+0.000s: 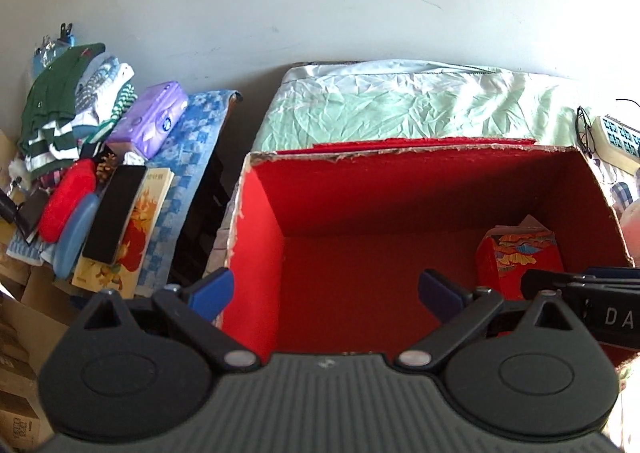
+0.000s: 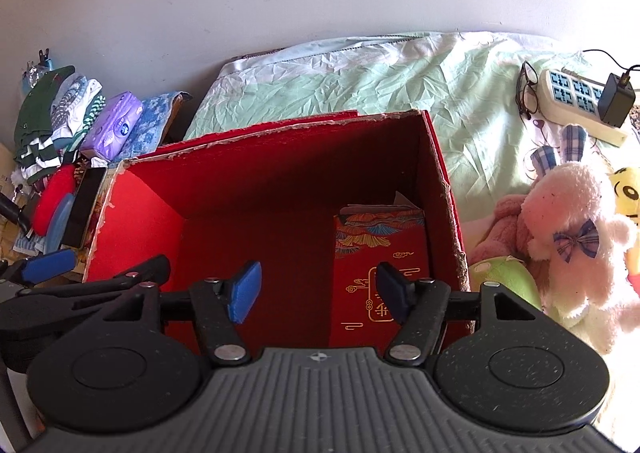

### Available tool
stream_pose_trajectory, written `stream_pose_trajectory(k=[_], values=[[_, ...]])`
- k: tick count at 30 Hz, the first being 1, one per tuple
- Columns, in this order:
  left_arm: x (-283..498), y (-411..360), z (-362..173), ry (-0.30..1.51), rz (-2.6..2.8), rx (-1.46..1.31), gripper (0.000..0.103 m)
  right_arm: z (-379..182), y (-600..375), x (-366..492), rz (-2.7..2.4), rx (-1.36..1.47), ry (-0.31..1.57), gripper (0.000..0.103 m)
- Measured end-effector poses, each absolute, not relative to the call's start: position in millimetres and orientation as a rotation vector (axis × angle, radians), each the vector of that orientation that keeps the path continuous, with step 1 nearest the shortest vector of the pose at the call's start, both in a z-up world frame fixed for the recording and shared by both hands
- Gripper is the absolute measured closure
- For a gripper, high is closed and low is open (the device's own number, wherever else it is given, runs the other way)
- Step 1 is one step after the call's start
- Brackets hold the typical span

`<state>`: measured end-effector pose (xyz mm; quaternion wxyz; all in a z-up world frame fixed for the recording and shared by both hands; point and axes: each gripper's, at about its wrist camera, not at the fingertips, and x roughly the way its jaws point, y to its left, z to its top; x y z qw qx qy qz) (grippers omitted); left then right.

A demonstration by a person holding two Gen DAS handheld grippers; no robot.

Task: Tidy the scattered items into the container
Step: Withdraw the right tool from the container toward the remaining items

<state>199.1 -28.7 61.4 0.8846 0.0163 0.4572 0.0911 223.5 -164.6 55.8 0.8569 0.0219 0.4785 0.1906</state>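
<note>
A big red open box (image 1: 256,237) (image 2: 132,213) stands on the bed. A smaller red patterned packet (image 1: 520,253) (image 2: 376,249) lies inside it at the right. My left gripper (image 1: 324,293) is open and empty above the box's left half. My right gripper (image 2: 318,289) is open and empty above the packet in the box. Its black body shows at the right edge of the left wrist view (image 1: 592,293). A pink plush rabbit (image 2: 568,221), a green plush (image 2: 504,277) and a yellow plush (image 2: 628,189) lie on the bed right of the box.
A side stand left of the bed holds folded clothes (image 1: 52,109), a purple tissue pack (image 1: 152,121), a red pouch (image 1: 64,205), a black phone (image 1: 116,213) and a book (image 1: 136,237). A power strip (image 2: 576,101) and glasses (image 2: 528,89) lie on the green sheet (image 2: 400,85).
</note>
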Motion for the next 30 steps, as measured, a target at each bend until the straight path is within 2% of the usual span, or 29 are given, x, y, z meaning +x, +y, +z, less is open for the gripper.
stream_pose_trajectory(k=[12, 30], values=[[140.5, -52.2, 84.9, 0.914, 0.322, 0.082, 0.001, 84.5, -178.1, 183.6, 0.468, 0.017, 0.892, 0.036], [74.7, -81.6, 74.0, 0.951, 0.411, 0.034, 0.001, 75.6, -231.2, 132.5, 0.510, 0.041, 0.875, 0.035]])
